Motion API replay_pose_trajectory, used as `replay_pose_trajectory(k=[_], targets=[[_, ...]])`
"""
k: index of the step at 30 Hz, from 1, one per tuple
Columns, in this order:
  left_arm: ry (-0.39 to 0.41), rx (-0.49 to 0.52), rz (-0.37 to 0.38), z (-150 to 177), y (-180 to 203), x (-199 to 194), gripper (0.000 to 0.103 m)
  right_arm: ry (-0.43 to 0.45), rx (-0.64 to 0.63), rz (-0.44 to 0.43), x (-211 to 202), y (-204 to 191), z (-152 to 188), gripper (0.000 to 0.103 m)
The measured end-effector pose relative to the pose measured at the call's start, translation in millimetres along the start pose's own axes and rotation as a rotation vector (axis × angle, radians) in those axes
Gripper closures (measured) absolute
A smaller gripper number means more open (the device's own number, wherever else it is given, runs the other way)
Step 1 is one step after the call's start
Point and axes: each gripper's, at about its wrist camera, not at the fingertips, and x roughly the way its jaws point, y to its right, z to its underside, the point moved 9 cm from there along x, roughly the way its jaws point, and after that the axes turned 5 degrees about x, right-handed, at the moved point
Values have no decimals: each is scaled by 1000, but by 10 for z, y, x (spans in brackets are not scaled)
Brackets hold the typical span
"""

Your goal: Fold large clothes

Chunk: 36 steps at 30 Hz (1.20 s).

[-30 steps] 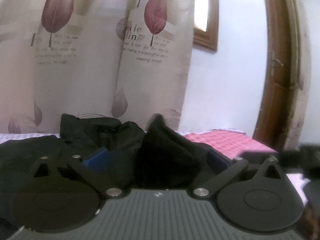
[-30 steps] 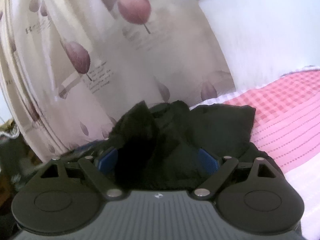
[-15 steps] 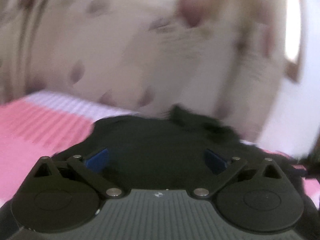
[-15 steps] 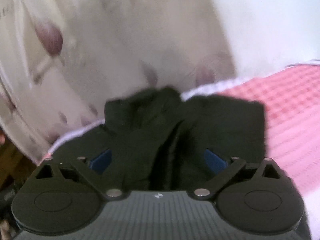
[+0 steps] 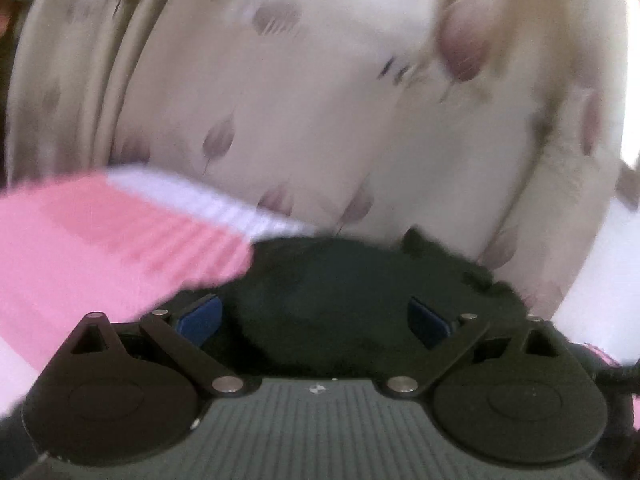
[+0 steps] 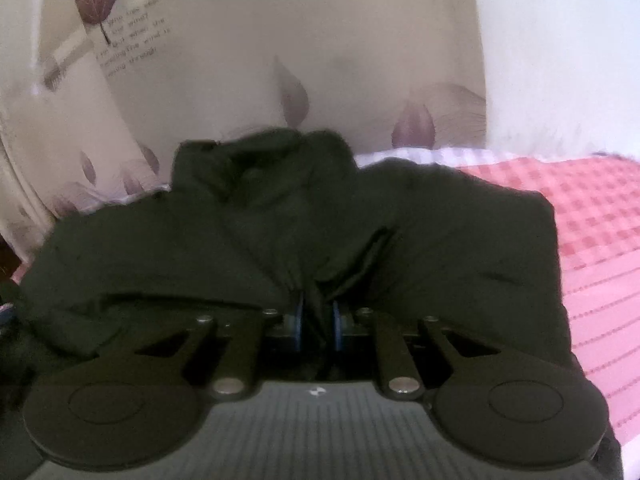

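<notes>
A large black garment [image 6: 280, 232] lies bunched on a bed with a pink checked sheet [image 6: 592, 216]. My right gripper [image 6: 317, 322] is shut on a fold of the black garment, its blue pads pressed together around the cloth. In the left wrist view the same black garment [image 5: 340, 288] lies right in front of my left gripper [image 5: 314, 320], whose blue pads [image 5: 200, 314] stand wide apart with cloth between and under them. This view is blurred by motion.
A cream curtain with purple leaf prints [image 6: 240, 60] hangs right behind the bed; it also shows in the left wrist view [image 5: 320, 100]. The pink sheet [image 5: 100, 248] spreads to the left of the garment there. A white wall [image 6: 560, 40] is at the right.
My right gripper has closed on a fold of the black garment. My left gripper has swung left with its jaws open, so the pink sheet now fills its left side.
</notes>
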Motion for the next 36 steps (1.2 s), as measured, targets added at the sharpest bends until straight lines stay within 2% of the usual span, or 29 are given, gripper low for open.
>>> replay_pose_trajectory(k=[1,3,4,7,9,10,11,12,14,15,18,20,22,25,26,27,28,31,33,34,36], targets=[[24,27,9,-56,57,-65,6,8,46,-37,-50,11,-53,76],[56,56,48,-186,173,-174,6,20,110,-56,-155,51,-180,25],[63,57,78,-243,217,-197,6,51,128,-35,-255,52,-291,19],[52,55,182,-378,360,-89,6,209,113,-49,-657,-106,-653,19],[-4,55,245,-327,444,124,12,240,71,-137,-780,-432,-837,23],[-31,50,263,-282,451,231,25,233,25,-210,-786,-722,-917,29],[-69,44,274,-207,440,354,35,218,-17,-258,-757,-955,-954,47],[-108,31,276,-124,421,440,38,192,-74,-297,-676,-1238,-975,62],[-176,-36,274,61,291,594,48,112,-212,-363,-398,-1819,-937,77],[-206,-110,276,136,193,638,48,72,-276,-386,-239,-2057,-884,84],[-232,-227,257,193,-3,724,52,-77,-421,-436,357,-2642,-670,86],[-248,-236,256,217,-30,748,52,-178,-470,-458,781,-2920,-492,86],[-255,-233,250,233,-41,747,52,-280,-487,-458,1193,-3093,-314,86],[-268,-243,241,222,-59,798,52,-354,-504,-422,1664,-3168,-126,87],[-271,-244,240,221,-65,808,52,-376,-515,-387,1831,-3154,-56,91],[-274,-241,236,224,-68,816,52,-392,-535,-337,1916,-3091,66,96],[-276,-239,232,226,-71,809,52,-404,-528,-315,2040,-3031,160,96],[-282,-245,235,246,-78,792,52,-367,-445,-378,2060,-2960,162,96],[-286,-260,237,260,-107,798,52,-384,-381,-382,2031,-2925,96,94],[-285,-271,241,257,-121,797,52,-362,-329,-388,1922,-2896,15,90],[-284,-276,242,252,-126,792,52,-272,-259,-479,1576,-2853,-183,89]])
